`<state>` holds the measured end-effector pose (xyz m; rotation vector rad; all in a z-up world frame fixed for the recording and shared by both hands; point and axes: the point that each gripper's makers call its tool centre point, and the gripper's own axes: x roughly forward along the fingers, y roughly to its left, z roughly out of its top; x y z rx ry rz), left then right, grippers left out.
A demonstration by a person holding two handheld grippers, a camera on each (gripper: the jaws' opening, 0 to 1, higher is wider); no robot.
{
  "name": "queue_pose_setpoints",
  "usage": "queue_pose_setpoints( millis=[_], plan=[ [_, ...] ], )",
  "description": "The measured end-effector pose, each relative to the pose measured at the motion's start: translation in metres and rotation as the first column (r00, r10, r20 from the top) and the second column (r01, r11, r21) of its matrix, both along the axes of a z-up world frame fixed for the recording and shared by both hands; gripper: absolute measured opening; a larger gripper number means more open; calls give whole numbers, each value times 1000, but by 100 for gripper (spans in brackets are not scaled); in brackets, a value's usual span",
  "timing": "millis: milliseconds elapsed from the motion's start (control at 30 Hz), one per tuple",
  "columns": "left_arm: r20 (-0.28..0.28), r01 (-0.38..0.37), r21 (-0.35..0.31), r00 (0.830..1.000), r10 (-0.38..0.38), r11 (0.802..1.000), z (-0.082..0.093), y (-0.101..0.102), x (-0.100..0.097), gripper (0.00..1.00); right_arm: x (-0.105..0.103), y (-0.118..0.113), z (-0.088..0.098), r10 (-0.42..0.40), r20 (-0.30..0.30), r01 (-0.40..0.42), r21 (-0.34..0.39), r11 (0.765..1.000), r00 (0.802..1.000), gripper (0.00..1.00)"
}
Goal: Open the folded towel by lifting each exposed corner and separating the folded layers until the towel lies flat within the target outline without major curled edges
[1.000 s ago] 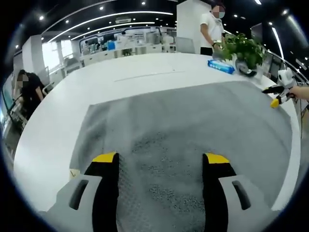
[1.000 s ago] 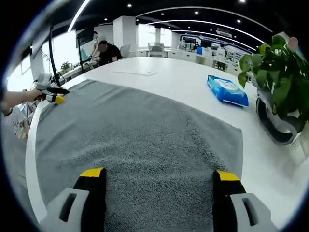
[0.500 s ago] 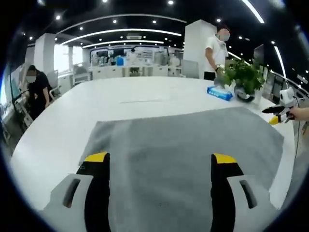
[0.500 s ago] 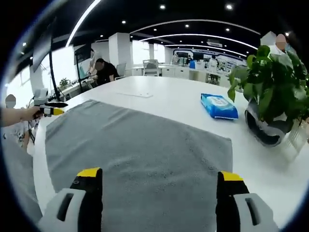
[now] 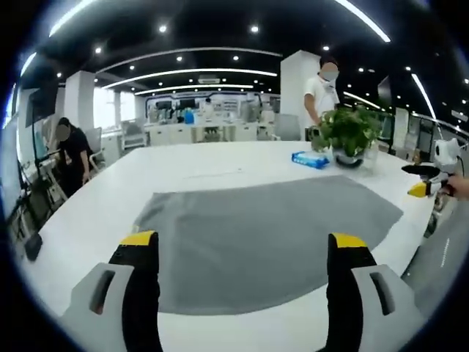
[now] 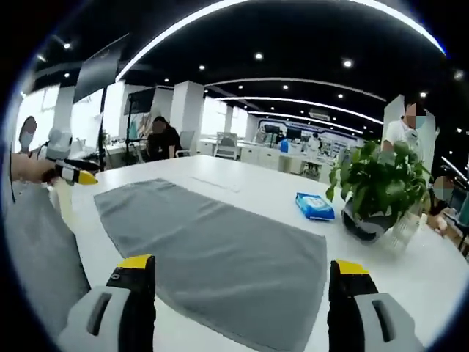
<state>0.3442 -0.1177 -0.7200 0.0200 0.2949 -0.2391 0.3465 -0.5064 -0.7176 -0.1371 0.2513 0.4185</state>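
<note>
Lying flat on table (image 5: 95,213): grey towel (image 5: 264,235); plant in pot (image 6: 364,220); both grippers (image 5: 242,253) (image 6: 238,275) spread, empty.

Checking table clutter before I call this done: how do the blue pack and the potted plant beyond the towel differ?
The blue pack is low, flat and lies on its side; the potted plant stands upright and much taller. The pack is a plain blue wrapper; the plant has green leaves over a dark round pot. In the right gripper view the pack lies nearer the towel than the plant does. Both rest on the white table, off the towel.
</note>
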Motion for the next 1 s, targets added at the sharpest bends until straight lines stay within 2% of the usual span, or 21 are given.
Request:
queue_pose_setpoints(
  millis=[33, 100, 133, 167, 233, 267, 300, 333, 400, 467, 500, 533, 600, 667, 733, 800, 933, 967, 1000],
  plan=[
    [14, -4, -1, 1000, 4, 1000, 0, -2, -1, 95, -2, 3, 3, -26, 12, 25, 56, 998, 1000, 100],
    [9, 3, -34, 1000, -3, 999, -4, -8, -4, 93, -3, 4, 3, -68, 3, 67, 107, 992, 998, 100],
    [10, 3, -86, 1000, -2, 996, -4, -13, -5, 93, -2, 8, 5, -67, 23, 63, 119, 991, 998, 100],
    [5, 3, -109, 1000, -2, 994, -6, -16, -6, 92, -4, 15, 7, -27, 29, 24, 102, 995, 999, 100],
    [11, 39, -38, 999, -38, 999, -2, -18, -8, 92, -4, 15, 11, -21, 41, 19, 56, 998, 999, 100],
    [55, 41, -11, 998, -40, 999, 5, -17, -7, 91, -5, 15, 12, -19, 45, 17, 52, 999, 999, 100],
    [108, 46, -14, 993, -44, 999, 15, -20, -6, 91, -10, 19, 15, -15, 50, 12, 60, 998, 999, 100],
    [124, 46, -24, 991, -42, 999, 18, -20, -5, 91, -14, 22, 18, -21, 57, 16, 88, 996, 998, 100],
    [130, 31, -15, 991, -29, 999, 15, -17, -5, 91, -18, 27, 20, -29, 71, 22, 106, 994, 997, 100],
    [114, 44, 36, 992, -48, 998, 10, -15, -5, 91, -18, 28, 14, -24, 68, 18, 78, 997, 997, 100],
    [126, 54, 39, 990, -58, 998, 10, -17, -4, 91, -18, 27, 12, -23, 55, 19, 77, 997, 998, 99],
    [146, 105, 8, 984, -105, 994, 13, -27, -4, 91, -16, 24, 12, -24, 56, 19, 84, 996, 998, 99],
    [132, 160, -15, 979, -157, 987, 11, -39, -6, 93, -13, 22, 10, -25, 57, 20, 88, 996, 998, 99],
    [101, 192, 54, 975, -197, 980, 1, -43, -7, 93, -14, 24, -4, -17, -10, 18, 81, 997, 1000, 99],
    [90, 207, 106, 972, -216, 973, -3, -44, -8, 91, -15, 26, -9, -7, -30, 8, 46, 999, 1000, 99],
    [105, 215, 117, 968, -227, 970, -1, -46, -8, 89, -15, 25, -11, -4, -27, 5, 4, 1000, 1000, 97],
    [122, 213, 105, 967, -225, 971, 1, -42, -7, 88, -14, 20, -17, -25, -51, 25, -6, 1000, 998, 97],
    [129, 206, 88, 968, -217, 974, 2, -40, -6, 88, -13, 18, -21, -35, -71, 35, -4, 999, 997, 98],
    [135, 201, 77, 968, -210, 977, 3, -38, -6, 87, -15, 16, -32, -46, -132, 48, 7, 999, 990, 99]
  ],
)
